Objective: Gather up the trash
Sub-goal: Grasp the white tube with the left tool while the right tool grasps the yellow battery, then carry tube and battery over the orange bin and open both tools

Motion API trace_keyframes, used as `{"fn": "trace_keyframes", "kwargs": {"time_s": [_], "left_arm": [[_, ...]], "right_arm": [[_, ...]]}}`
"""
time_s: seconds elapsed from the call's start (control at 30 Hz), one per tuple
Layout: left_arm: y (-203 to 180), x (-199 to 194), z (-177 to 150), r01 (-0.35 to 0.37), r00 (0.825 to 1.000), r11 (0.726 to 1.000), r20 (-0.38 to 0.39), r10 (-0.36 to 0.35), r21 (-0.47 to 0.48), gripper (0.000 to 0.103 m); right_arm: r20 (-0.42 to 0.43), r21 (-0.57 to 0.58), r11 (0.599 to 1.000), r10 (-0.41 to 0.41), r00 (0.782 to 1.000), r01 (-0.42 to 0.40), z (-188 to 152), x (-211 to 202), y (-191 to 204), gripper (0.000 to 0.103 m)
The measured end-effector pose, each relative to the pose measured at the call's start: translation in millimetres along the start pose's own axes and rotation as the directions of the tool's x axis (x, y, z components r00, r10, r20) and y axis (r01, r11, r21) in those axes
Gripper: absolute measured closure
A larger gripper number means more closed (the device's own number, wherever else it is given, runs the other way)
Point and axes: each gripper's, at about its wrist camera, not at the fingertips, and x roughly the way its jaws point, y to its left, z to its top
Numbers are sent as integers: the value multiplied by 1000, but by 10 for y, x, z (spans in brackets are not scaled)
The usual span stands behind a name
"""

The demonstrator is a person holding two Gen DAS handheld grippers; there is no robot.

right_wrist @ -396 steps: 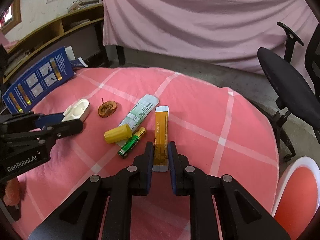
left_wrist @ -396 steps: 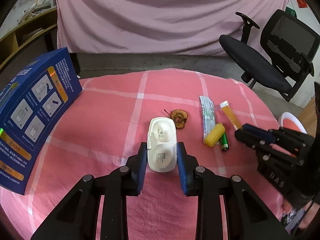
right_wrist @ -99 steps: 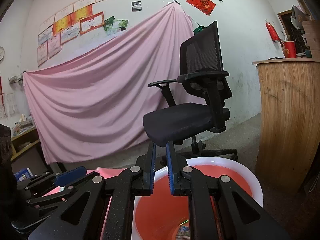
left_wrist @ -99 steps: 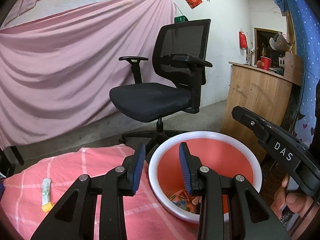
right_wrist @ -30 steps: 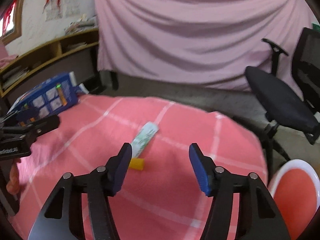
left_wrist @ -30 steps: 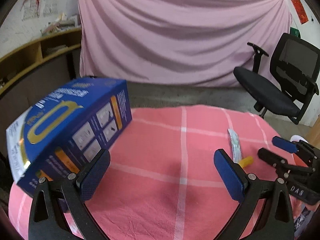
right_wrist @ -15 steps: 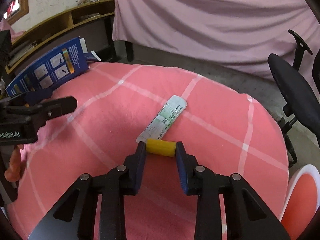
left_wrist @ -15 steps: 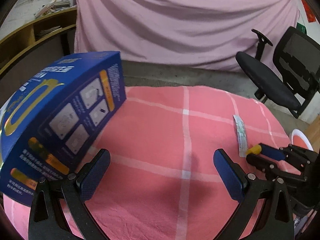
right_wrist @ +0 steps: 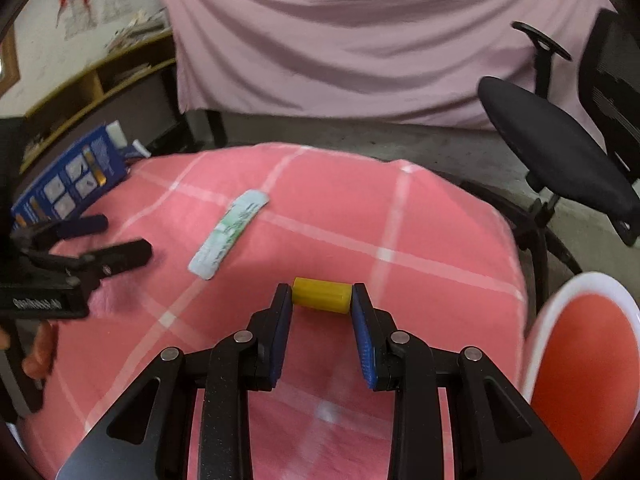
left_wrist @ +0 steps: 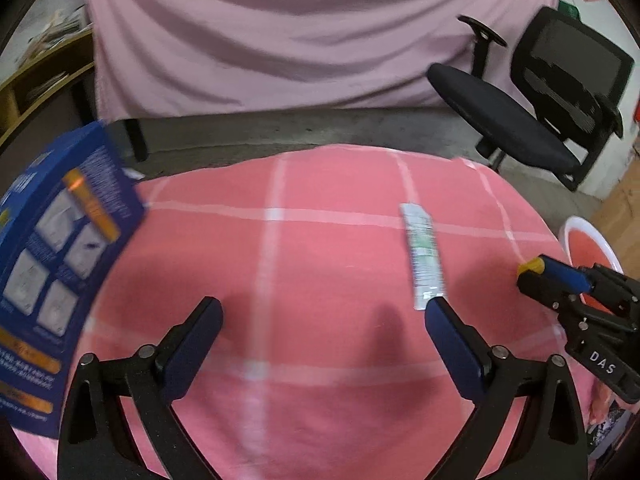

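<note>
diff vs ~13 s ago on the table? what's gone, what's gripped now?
Gone from the pink cloth: white case, brown core, orange strip, green battery. The right gripper, its jaws just closed, now clamps the yellow cap. The left gripper hangs open and empty. The white wrapper and blue box remain.

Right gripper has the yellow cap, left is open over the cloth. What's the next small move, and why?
Probably lift the right gripper and carry the yellow cap, pinched end to end between its pads, right to the bin beside the table. Then the open left gripper can take the flat packet.
</note>
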Motion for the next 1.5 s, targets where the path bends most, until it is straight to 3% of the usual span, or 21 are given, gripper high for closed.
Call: {"fn": "trace_keyframes", "kwargs": {"time_s": [0.27,0.33,0.53,0.77,1.03,1.23,1.5], "left_arm": [[-450,274,144,36,997,992,-73,-27,124,53],[-510,331,172,19,997,991,-80,-8,130,58],[-633,389,205,8,996,990,-91,5,142,85],[-737,308,151,13,997,990,-76,-2,138,86],[-743,-100,132,85,992,995,88,-89,46,86],[-931,-424,161,125,965,991,226,-132,43,86],[-1213,-816,197,112,924,988,354,-144,109,86]], "right_arm": [[46,16,1000,4,999,-4,-30,-130,-85,75],[53,22,1000,8,999,-10,-37,-146,-99,75],[73,23,1000,12,997,-14,-56,-190,-88,75],[107,46,999,8,994,-13,-84,-275,-144,75],[212,72,997,-16,977,0,-135,-511,-194,75],[326,83,996,-54,944,29,-180,-762,-264,75],[484,114,992,-104,869,55,-221,-1123,-347,75]]}}
